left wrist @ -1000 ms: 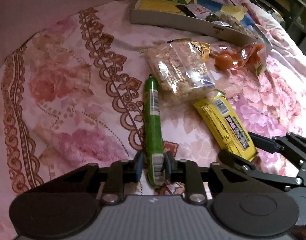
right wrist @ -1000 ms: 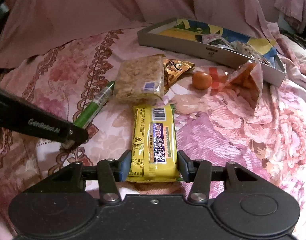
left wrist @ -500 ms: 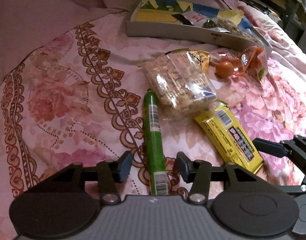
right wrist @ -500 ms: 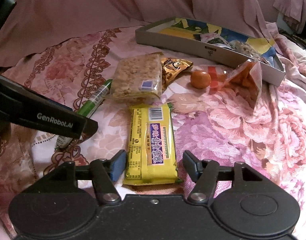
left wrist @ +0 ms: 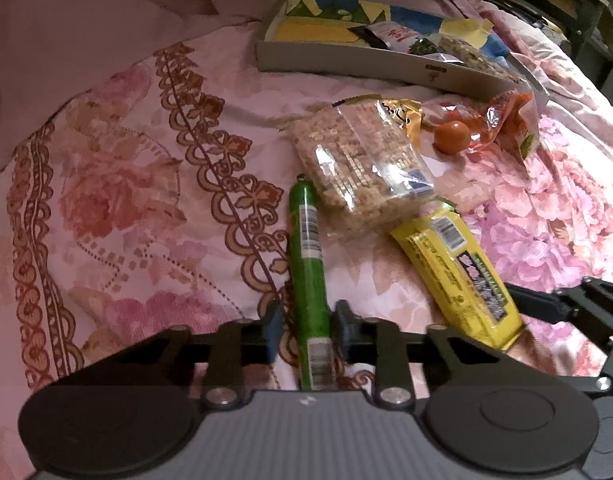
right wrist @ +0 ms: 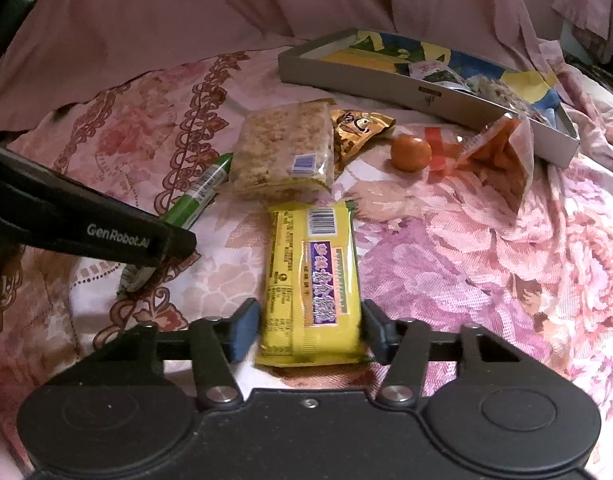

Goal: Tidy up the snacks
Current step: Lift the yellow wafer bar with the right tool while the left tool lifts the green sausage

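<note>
**Two claws closing on two snacks on the bedspread**

While the snacks lie scattered on the floral bedspread [left wrist: 126,208], the left claw [left wrist: 304,326] has just been closing and now pinches the green stick snack [left wrist: 306,256] near its lower end; the stick points toward 12 o'clock from the claw. In the right wrist view, the right claw [right wrist: 308,330] has also just been closing around the yellow snack bar [right wrist: 312,276]. Its right pad touches the wrapper's edge, while a thin gap shows at the left pad, so a firm pinch cannot be told. The clear-wrapped rice crispy block [right wrist: 284,150] lies at 12 o'clock from the bar, just beyond it. A small orange fruit [right wrist: 410,153] sits at 1 o'clock, beside an orange wrapper [right wrist: 494,152]. The grey tray [right wrist: 386,80], holding several packets, lies farther back at 1 o'clock.
</note>
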A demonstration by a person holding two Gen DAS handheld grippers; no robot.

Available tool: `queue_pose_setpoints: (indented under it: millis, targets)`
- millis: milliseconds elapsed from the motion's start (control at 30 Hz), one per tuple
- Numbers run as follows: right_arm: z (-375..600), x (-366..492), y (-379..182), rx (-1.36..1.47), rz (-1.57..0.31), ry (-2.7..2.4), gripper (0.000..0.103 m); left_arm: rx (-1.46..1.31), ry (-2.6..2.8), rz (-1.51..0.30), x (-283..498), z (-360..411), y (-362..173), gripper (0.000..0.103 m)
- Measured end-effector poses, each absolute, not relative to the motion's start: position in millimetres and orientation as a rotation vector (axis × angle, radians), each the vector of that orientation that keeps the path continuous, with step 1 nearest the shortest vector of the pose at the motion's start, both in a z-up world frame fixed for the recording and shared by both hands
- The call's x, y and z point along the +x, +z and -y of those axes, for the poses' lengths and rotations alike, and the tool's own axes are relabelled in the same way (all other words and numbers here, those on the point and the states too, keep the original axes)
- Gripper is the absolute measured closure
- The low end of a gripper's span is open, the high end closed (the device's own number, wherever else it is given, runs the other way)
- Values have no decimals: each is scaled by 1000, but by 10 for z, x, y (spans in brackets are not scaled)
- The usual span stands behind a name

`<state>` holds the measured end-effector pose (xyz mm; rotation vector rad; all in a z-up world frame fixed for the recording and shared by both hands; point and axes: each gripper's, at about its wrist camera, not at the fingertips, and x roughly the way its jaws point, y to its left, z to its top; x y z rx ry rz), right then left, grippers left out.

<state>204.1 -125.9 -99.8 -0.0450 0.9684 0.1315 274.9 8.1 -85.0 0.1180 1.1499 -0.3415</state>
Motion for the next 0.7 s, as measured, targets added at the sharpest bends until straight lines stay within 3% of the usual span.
queue_pose_setpoints:
  millis: [700]
  targets:
    - [1357,1802,-762,-110,-887,98,53,67,-147,-1233,2398,-33,-601,85]
